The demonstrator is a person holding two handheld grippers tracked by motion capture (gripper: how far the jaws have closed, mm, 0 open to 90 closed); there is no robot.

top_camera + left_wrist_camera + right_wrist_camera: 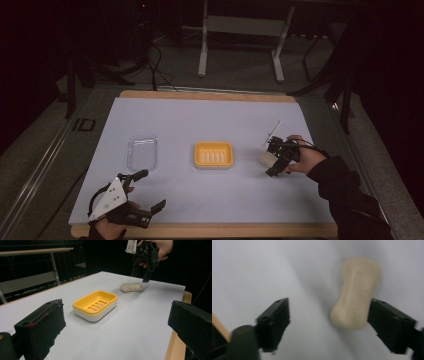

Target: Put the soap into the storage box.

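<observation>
A cream, waisted bar of soap (263, 159) lies flat on the white sheet at the right. My right gripper (271, 159) hangs over it, open and pointing down. In the right gripper view the soap (355, 292) sits off-centre in the right gripper (329, 323), its near end close to the right-hand jaw. A yellow soap dish (214, 154) on a white base stands mid-table, with nothing in it. My left gripper (150, 190) is open near the front left edge, holding nothing. From the left gripper (116, 340), I see the dish (96, 305), the soap (131, 287) and the right gripper (140, 276) above it.
A clear plastic tray (142, 152) lies left of the dish. The white sheet (200, 120) covers a wooden table whose edge (210, 230) shows along the front. Grey stand legs (202, 55) rise beyond the far edge, in a dark room.
</observation>
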